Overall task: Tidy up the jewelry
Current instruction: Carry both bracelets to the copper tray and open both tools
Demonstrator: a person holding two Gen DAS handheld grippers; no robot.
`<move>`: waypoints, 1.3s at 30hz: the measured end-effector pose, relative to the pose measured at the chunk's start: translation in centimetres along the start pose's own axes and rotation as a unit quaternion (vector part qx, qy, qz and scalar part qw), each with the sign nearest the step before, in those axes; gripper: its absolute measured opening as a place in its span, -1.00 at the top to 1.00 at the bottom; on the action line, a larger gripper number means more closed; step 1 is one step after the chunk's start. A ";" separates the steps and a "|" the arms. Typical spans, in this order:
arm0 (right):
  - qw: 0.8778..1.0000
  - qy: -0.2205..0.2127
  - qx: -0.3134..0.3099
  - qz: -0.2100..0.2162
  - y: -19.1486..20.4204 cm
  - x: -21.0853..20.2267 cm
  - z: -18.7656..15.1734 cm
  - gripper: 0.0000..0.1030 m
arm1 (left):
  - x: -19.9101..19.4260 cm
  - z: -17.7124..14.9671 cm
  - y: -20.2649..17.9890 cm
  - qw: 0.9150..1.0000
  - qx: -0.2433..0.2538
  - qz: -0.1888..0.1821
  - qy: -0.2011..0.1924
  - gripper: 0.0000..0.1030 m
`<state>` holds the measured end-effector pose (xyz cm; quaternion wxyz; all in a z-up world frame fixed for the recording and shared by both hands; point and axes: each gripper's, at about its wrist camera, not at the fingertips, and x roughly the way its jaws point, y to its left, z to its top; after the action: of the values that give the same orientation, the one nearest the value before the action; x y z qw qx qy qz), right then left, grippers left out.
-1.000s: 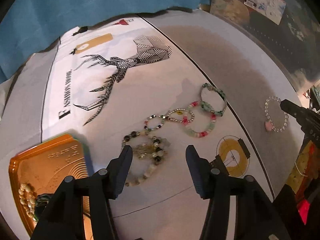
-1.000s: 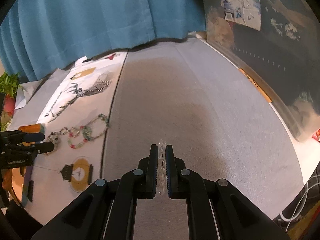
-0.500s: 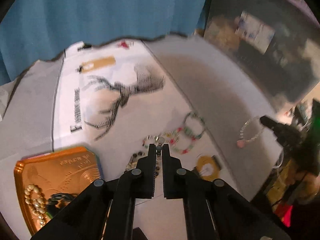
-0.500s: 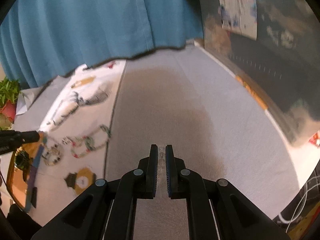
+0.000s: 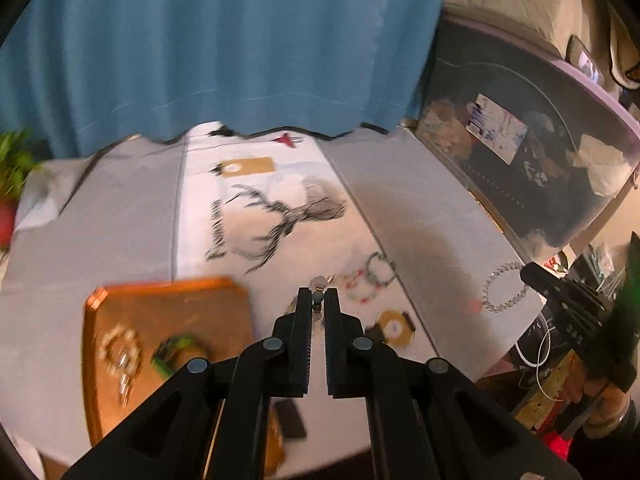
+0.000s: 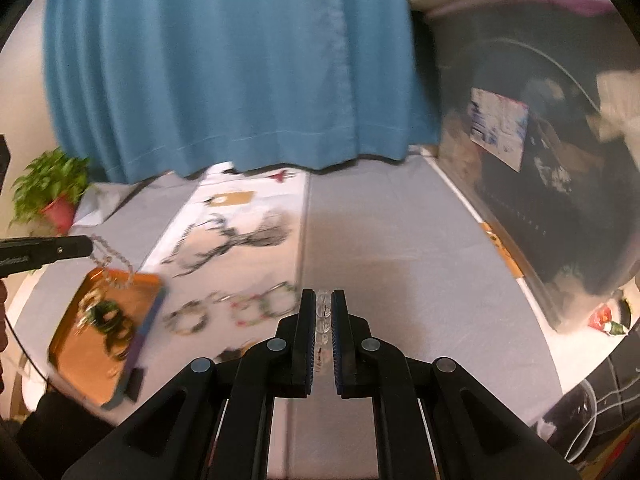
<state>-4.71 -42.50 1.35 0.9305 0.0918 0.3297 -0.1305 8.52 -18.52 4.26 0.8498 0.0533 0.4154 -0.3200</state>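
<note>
My left gripper [image 5: 318, 304] is shut on a beaded bracelet [image 5: 318, 299] and holds it in the air; it hangs from the left gripper in the right wrist view [image 6: 110, 266] above the orange tray [image 6: 72, 360]. My right gripper [image 6: 323, 308] is shut on a clear bead bracelet [image 6: 322, 312], which hangs from the right gripper in the left wrist view [image 5: 502, 288]. The orange tray [image 5: 168, 312] holds a pearl bracelet [image 5: 120, 350] and a green bracelet [image 5: 176, 350]. Several bead bracelets [image 5: 366, 282] lie on the white deer-print cloth [image 5: 260, 216].
A blue curtain [image 5: 224, 48] hangs behind the table. A dark clear storage bin [image 5: 532, 160] stands along the right. A potted plant [image 6: 52, 192] stands at the far left. A round yellow print [image 5: 394, 326] is on the cloth near the front edge.
My left gripper closed on a bracelet from the cloth and lifted it. Both grippers have risen above the table, and the right one has moved left with its clear bracelet.
</note>
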 end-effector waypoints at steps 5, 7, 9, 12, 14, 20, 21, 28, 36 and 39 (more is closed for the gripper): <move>0.999 0.006 -0.029 0.036 5.0 -3.0 -2.4 0.85 | -4.6 -5.8 2.5 0.999 -0.025 0.039 -0.009 0.93; 0.998 0.011 -0.042 0.055 7.3 -3.9 -3.4 0.85 | -6.0 -8.0 3.4 0.998 -0.031 0.055 -0.007 0.93; 0.996 0.016 -0.054 0.074 9.4 -4.7 -4.3 0.85 | -6.8 -9.8 4.4 0.997 -0.040 0.065 -0.002 0.93; 0.992 0.025 -0.077 0.100 12.9 -5.3 -5.3 0.85 | -7.5 -11.5 5.6 0.996 -0.048 0.078 0.000 0.93; 0.988 0.030 -0.096 0.114 15.3 -5.4 -5.7 0.85 | -8.0 -12.3 6.5 0.995 -0.050 0.088 -0.003 0.93; 0.981 0.035 -0.132 0.139 20.9 -4.4 -5.5 0.85 | -8.4 -12.8 9.6 0.992 -0.063 0.107 -0.012 0.93; 0.980 0.036 -0.134 0.142 21.7 -4.1 -5.4 0.85 | -8.3 -12.7 10.3 0.992 -0.066 0.109 -0.012 0.93; 0.976 0.046 -0.143 0.155 25.4 -0.1 -4.3 0.85 | -6.1 -11.5 13.2 0.990 -0.069 0.122 -0.007 0.93; 0.973 0.068 -0.153 0.157 28.0 5.2 -3.7 0.85 | -2.5 -10.4 15.9 0.989 -0.078 0.123 0.009 0.93; 0.972 0.078 -0.156 0.157 28.6 6.7 -3.9 0.85 | -0.9 -10.2 17.0 0.989 -0.085 0.121 0.019 0.92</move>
<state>6.68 -15.56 -3.45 0.9136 0.0064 0.3991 0.0779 11.21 -1.00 -4.68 0.8757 0.0368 0.4478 -0.1768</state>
